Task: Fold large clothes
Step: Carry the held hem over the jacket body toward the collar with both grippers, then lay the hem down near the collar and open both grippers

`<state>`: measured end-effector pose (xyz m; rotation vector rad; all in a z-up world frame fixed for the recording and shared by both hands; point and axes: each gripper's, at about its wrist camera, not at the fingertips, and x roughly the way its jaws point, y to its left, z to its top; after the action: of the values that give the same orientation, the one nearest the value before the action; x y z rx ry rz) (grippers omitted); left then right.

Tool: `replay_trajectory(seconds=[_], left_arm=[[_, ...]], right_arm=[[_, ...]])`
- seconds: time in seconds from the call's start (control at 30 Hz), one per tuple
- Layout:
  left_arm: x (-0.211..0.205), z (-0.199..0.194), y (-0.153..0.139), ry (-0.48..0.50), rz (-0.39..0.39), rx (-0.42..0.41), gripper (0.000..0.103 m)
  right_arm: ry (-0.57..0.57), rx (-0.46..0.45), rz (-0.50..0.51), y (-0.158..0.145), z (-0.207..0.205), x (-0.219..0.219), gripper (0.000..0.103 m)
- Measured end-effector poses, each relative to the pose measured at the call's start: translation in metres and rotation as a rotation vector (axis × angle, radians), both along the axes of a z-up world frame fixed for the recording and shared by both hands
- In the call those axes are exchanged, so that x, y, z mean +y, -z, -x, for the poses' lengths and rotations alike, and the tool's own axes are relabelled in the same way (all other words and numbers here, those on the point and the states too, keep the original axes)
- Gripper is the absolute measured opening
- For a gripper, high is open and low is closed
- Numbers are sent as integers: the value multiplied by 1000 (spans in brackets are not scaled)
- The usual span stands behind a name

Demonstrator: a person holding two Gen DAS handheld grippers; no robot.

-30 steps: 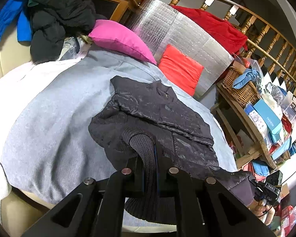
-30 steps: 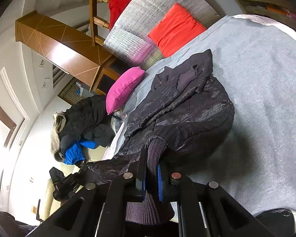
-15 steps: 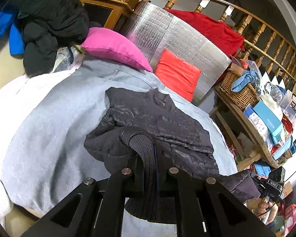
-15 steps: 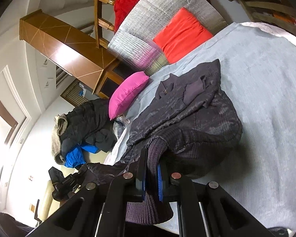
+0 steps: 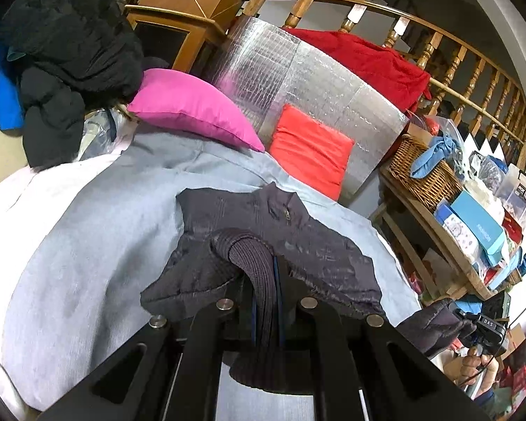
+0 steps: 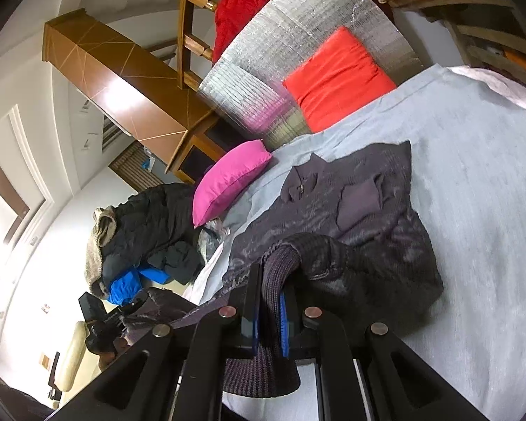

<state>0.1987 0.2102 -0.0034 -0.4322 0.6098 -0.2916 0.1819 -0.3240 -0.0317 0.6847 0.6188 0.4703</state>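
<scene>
Left wrist view shows the dark quilted jacket spread on the grey bed cover, its ribbed cuff arching up and over into the left gripper, whose jaws pinch it. From the right wrist view, the right gripper likewise clamps the other ribbed cuff, the jacket's body lying just beyond it. A pink pillow and red cushion rest farther back.
</scene>
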Motion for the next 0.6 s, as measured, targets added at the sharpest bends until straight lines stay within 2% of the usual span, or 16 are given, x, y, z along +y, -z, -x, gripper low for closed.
replay_trajectory(seconds=[0.6], left_arm=[[-1,-93,-24,-43,-15,-65,8]], right_arm=[[39,-64,58,-38,-113,-8,8]])
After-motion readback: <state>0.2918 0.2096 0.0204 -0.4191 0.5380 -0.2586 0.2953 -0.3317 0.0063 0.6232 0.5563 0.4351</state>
